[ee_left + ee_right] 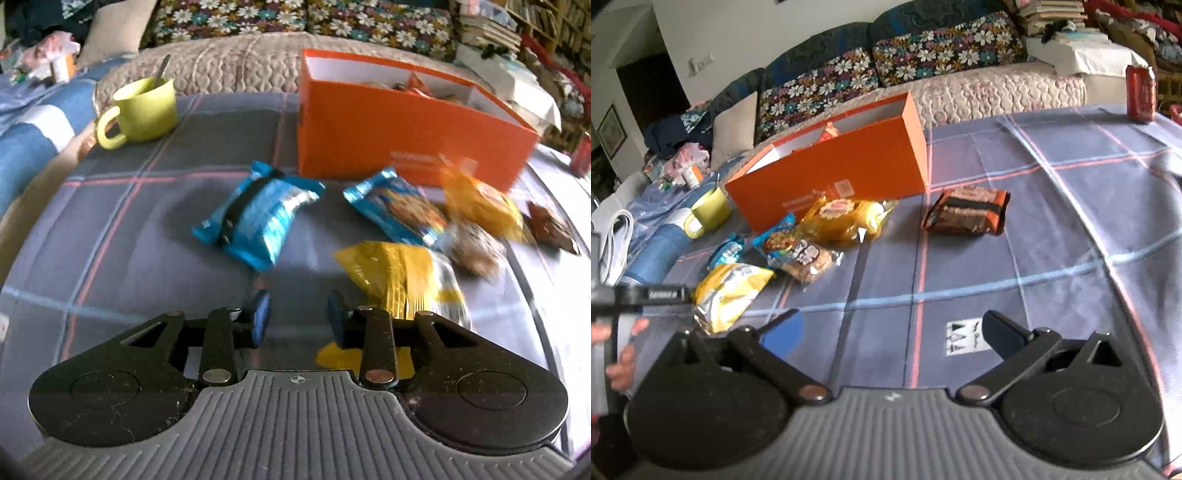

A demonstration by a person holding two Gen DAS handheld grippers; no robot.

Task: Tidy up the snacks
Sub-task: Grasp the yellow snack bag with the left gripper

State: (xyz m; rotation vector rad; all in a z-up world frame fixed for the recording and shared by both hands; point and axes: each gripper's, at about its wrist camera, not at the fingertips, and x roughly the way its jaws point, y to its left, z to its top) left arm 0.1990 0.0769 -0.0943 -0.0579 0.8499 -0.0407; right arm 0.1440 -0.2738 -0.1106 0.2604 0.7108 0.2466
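Several snack packs lie on a plaid tablecloth in front of an open orange box [406,144] [834,181] that holds some snacks. In the left wrist view: a blue pack [258,218], a blue cookie pack [399,210], a yellow pack [402,280] and another yellow pack [480,206]. My left gripper [298,317] is open and empty, just short of the blue pack, its right finger beside the near yellow pack. My right gripper [894,328] is wide open and empty above bare cloth. A brown pack [967,216] lies ahead of it, and the yellow pack [731,291] is at its left.
A yellow-green mug [144,110] [709,212] with a spoon stands at the table's left back. A red can [1141,92] stands at the far right. A sofa with floral cushions [945,51] runs behind the table. The left-hand gripper body [635,295] shows at the right wrist view's left edge.
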